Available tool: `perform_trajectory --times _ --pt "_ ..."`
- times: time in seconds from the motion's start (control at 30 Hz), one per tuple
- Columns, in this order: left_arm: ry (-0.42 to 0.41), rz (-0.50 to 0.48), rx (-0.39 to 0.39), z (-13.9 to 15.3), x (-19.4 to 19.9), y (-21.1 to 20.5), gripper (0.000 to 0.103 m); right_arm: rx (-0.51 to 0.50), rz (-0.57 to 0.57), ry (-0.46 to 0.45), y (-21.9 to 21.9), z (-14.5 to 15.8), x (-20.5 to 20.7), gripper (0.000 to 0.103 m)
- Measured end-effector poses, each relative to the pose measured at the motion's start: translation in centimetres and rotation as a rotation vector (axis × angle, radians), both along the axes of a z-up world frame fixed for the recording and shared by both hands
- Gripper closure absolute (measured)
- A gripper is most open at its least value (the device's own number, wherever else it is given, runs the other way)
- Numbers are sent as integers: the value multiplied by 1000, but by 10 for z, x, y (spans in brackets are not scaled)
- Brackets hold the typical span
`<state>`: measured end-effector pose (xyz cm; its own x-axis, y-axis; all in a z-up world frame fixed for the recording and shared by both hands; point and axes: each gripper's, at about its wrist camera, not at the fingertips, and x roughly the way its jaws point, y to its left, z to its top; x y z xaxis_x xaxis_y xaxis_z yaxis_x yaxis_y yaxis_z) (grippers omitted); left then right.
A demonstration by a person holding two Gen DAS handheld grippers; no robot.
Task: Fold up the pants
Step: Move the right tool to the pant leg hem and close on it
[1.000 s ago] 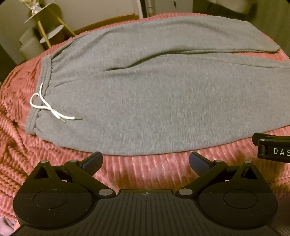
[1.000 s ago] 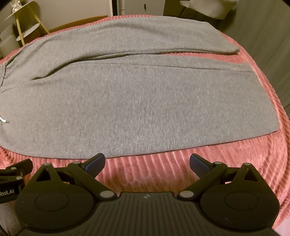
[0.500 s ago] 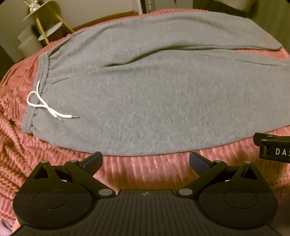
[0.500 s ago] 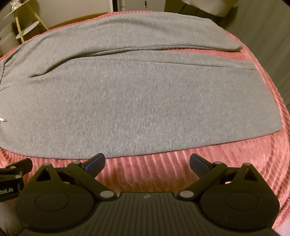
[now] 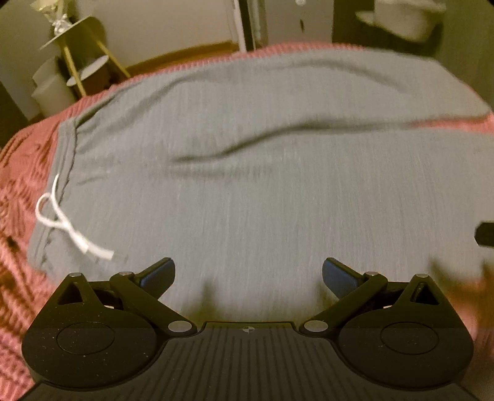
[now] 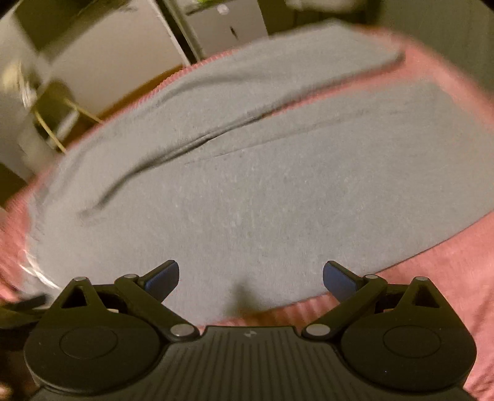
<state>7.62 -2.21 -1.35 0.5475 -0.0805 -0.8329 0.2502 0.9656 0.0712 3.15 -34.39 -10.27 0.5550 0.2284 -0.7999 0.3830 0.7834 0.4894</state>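
Note:
Grey sweatpants [image 5: 262,185] lie flat on a pink ribbed bedspread [image 5: 18,172], waistband at the left with a white drawstring [image 5: 68,228], legs running right. My left gripper [image 5: 247,274] is open and empty, fingers over the near edge of the pants by the waist. My right gripper [image 6: 250,276] is open and empty over the near edge of the front leg [image 6: 262,200]. Both views are motion-blurred.
A gold side table [image 5: 77,55] with white round boxes stands beyond the bed at the far left. A wall and a door [image 6: 222,21] lie behind. The bedspread [image 6: 447,277] shows bare to the right of the leg.
Both grippers have moved forward and down; their fingers now overlap the near edge of the pants instead of the bedspread. The right view has also tilted. Both stay open.

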Motion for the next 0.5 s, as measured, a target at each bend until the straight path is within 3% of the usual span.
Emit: perform_trajectory --times 0.07,0.17,0.23,0.33,0.4,0.5 --pt "-2 19 -41 0 23 -5 0 72 -48 -42 -26 0 15 4" --pt "-15 58 -71 -8 57 -12 0 -56 -167 -113 -54 20 47 4" --pt "-101 117 -27 -18 68 -11 0 -102 -205 -141 -71 28 81 4" --pt "-224 118 93 -35 78 -12 0 -165 -155 -84 -90 31 155 4" --pt "-233 120 144 -49 86 -11 0 -143 -183 -66 -104 28 198 4" --pt "-206 131 137 -68 100 -10 0 -123 -263 16 -127 17 280 4"
